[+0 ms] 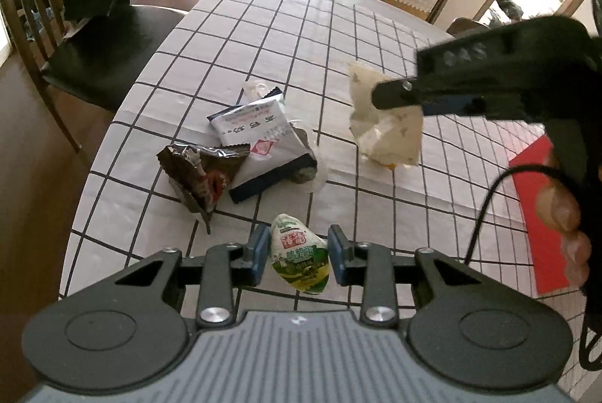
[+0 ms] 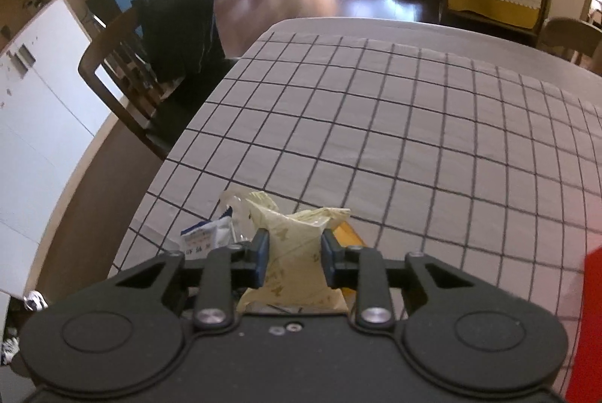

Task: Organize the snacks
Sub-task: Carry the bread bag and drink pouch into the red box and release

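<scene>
Bench (image 1: 376, 38): white cloth, black grid. On it: brown foil snack packet (image 1: 199, 173), white-and-navy pouch (image 1: 263, 143), green-and-white packet (image 1: 299, 258), flat red sheet (image 1: 541, 215) at right edge.

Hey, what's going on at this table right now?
A person is sorting snacks on a checked tablecloth with two handheld grippers. The right gripper is shut on a cream snack packet, held above the table. The left gripper is open around a green and white packet. A brown wrapper and white pouch lie nearby.
</scene>
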